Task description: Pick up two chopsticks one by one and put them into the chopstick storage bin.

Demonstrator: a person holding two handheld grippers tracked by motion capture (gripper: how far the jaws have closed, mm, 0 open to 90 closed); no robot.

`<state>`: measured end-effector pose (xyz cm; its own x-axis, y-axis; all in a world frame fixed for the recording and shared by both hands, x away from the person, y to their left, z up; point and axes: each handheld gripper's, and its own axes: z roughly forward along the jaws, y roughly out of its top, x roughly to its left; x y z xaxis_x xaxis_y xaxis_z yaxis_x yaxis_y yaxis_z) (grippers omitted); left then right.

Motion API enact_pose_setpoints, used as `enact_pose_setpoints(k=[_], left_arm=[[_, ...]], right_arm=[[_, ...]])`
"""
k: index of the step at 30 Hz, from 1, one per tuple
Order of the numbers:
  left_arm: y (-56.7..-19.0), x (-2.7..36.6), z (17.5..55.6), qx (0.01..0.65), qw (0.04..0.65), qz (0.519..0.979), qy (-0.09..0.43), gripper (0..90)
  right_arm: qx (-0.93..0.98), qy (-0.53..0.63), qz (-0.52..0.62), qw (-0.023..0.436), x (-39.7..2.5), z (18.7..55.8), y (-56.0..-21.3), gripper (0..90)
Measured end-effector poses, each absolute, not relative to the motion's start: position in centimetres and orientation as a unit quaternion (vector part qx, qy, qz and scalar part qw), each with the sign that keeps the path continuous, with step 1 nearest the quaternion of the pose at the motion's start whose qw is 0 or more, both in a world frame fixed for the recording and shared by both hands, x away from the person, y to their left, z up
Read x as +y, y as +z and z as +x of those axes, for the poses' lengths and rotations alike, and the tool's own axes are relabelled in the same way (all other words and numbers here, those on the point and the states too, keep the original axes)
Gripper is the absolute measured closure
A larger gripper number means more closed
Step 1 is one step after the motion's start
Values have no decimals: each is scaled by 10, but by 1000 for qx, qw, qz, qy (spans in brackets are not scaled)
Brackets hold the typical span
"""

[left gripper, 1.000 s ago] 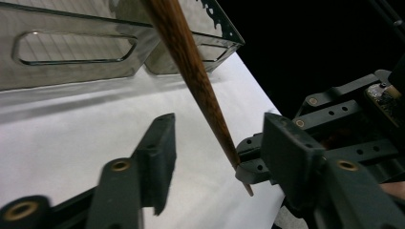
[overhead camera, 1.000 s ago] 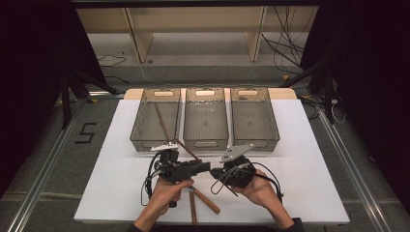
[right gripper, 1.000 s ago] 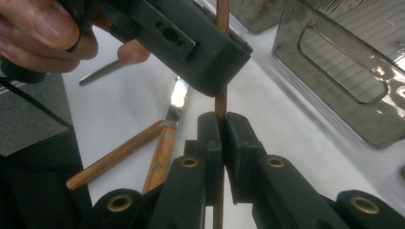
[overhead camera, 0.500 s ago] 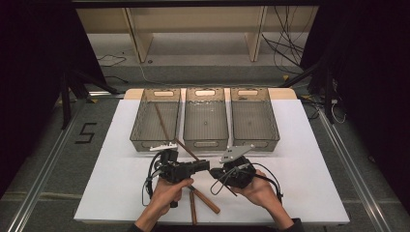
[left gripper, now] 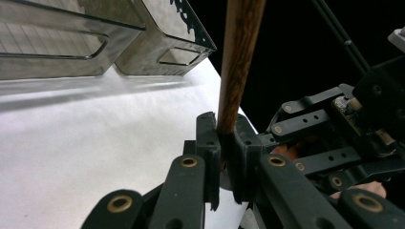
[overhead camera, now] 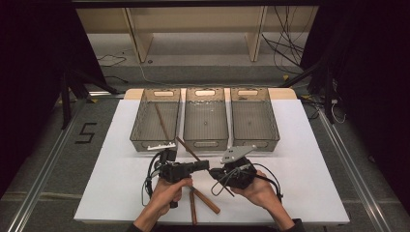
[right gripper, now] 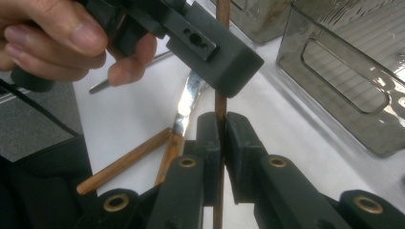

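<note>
1. Gripping one thin wooden stick (overhead camera: 193,153), both grippers meet at the desk's (overhead camera: 309,159) 6 o'clock edge.
2. Left gripper (left gripper: 228,138): jaws clamped on the stick's brown shaft.
3. Right gripper (right gripper: 220,125): jaws clamped on the same stick.
4. Stick's far end points toward 11 o'clock, reaching the left bin (overhead camera: 145,121).
5. Two wooden-handled tools (right gripper: 143,152) lie on the desk at 6 o'clock.

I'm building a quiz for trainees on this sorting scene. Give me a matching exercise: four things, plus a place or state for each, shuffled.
1 left bin
2 middle bin
3 wooden-handled utensil
4 dark stick

a clamped by left tongs and right tongs
b thin stick leaning inside
c flat on the white table
d no stick inside

Pairs: 1-b, 2-d, 3-c, 4-a
</note>
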<state>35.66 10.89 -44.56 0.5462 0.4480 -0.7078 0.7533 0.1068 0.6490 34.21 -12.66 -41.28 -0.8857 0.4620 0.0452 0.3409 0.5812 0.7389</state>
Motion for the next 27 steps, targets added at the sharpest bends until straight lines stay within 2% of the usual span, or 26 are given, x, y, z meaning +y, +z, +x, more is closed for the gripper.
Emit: enact_pose_setpoints(k=[6, 16, 21, 27], left_arm=[[-438, 125, 363, 461, 584, 657, -123, 842], [-410, 163, 384, 470, 573, 666, -90, 841], [-393, 183, 396, 477, 569, 666, -69, 842], [-374, 203, 411, 488, 565, 663, -52, 842]], right_arm=[[882, 401, 239, 67, -142, 340, -412, 633], [864, 413, 275, 80, -170, 336, -422, 355], [855, 418, 297, 78, -177, 335, -427, 284], [854, 415, 306, 74, -182, 334, -432, 253]])
